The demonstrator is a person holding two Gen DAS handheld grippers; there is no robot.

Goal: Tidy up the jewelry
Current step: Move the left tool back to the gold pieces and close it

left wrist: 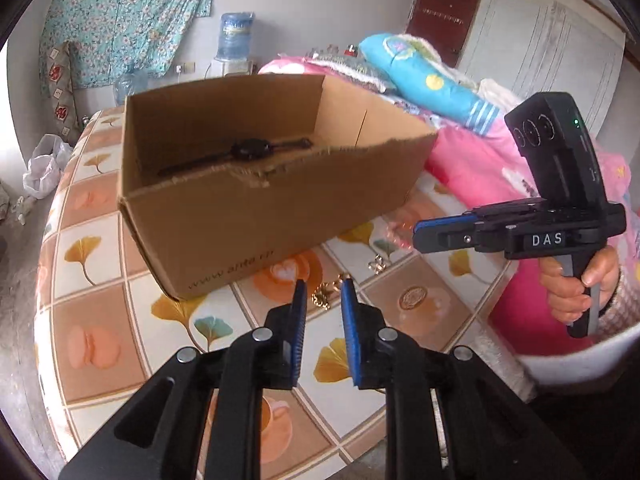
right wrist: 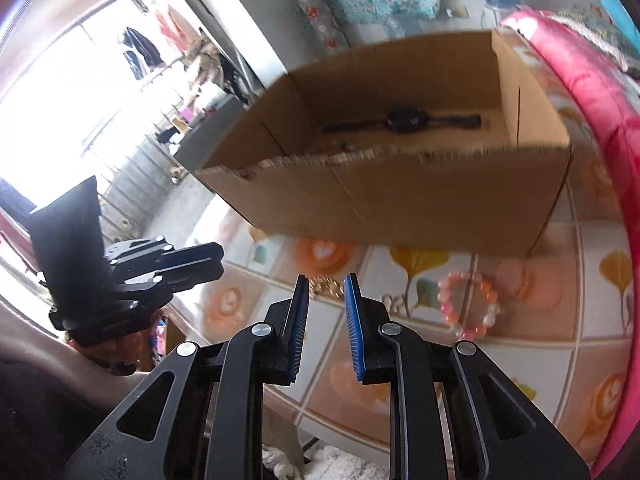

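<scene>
An open cardboard box stands on the patterned table, with a black wristwatch lying inside; both also show in the right wrist view, the box and the watch. A gold necklace lies on the table just beyond my left gripper, which is open and empty. A small silver piece and a gold round piece lie nearby. My right gripper is open and empty above the table, with the gold necklace past its tips. A pink bead bracelet lies to its right.
The table has a tiled cloth with ginkgo leaves. Pink bedding and a blue pillow lie behind the box to the right. The right gripper shows in the left wrist view; the left gripper shows in the right wrist view.
</scene>
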